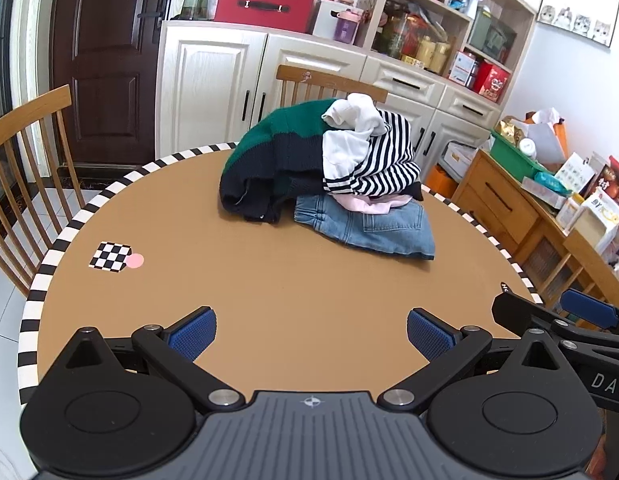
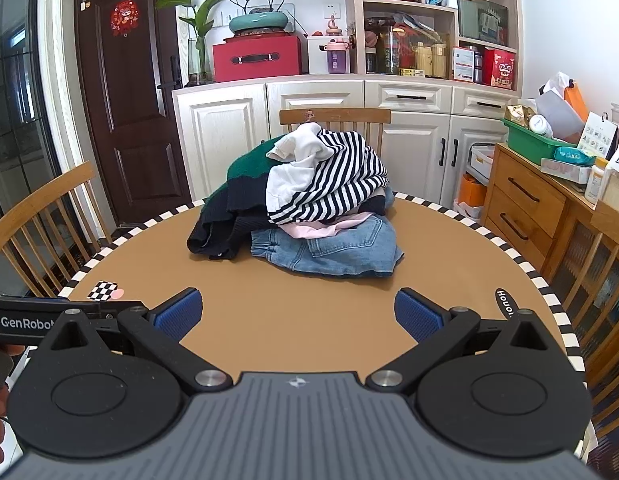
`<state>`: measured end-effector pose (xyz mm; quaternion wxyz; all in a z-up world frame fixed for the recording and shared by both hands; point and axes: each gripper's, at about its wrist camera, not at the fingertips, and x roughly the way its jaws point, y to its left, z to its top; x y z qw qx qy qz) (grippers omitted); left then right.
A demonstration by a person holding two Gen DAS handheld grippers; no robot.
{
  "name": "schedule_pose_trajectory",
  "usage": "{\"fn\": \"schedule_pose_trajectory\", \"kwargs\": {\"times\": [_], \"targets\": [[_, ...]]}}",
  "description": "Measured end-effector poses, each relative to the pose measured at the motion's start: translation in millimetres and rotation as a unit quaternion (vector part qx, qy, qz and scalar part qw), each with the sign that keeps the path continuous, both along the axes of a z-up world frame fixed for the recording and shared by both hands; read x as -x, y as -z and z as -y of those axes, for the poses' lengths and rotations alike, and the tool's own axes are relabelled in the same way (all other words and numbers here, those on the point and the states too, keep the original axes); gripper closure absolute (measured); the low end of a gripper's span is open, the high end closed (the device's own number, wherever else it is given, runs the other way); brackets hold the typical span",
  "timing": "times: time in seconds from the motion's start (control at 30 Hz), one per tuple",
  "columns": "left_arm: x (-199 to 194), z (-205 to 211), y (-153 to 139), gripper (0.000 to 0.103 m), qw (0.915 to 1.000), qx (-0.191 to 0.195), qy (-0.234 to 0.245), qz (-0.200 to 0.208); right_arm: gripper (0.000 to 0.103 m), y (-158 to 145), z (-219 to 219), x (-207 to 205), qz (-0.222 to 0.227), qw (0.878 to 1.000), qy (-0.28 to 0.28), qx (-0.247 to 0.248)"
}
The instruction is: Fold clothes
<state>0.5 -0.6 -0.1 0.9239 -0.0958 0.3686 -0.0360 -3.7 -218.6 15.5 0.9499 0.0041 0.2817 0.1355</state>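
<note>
Clothes (image 2: 305,204) sit heaped on the far half of the round brown table (image 2: 277,304), well apart from both grippers: a striped top (image 2: 333,178) with white fabric on the crest, a green and navy sweater (image 1: 277,152) slumped to its left, a pink garment (image 2: 317,228) under the stripes, and folded jeans (image 1: 373,228) at the bottom. Left gripper (image 1: 311,332) and right gripper (image 2: 297,314) hover over the near edge, jaws spread wide, grasping nothing. A checkerboard marker (image 1: 110,256) lies at the table's left. On the sideboard, a green bin (image 2: 529,136) holds packets and a jar.
</note>
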Motion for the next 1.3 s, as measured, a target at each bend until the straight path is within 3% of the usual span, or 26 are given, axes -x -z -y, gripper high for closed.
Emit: {"fn": "schedule_pose_trajectory", "kwargs": {"times": [0.23,1.3], "targets": [[-2.7,0.5,-0.2,0.0,0.9999,0.002,0.004,0.016,0.0,0.8,2.0,-0.9,0.001,1.0,0.002,-0.006],[1.3,13.4,0.5,0.0,0.9998,-0.001,0.019,0.005,0.0,0.4,5.9,4.8,-0.011,1.0,0.022,-0.005]]}}
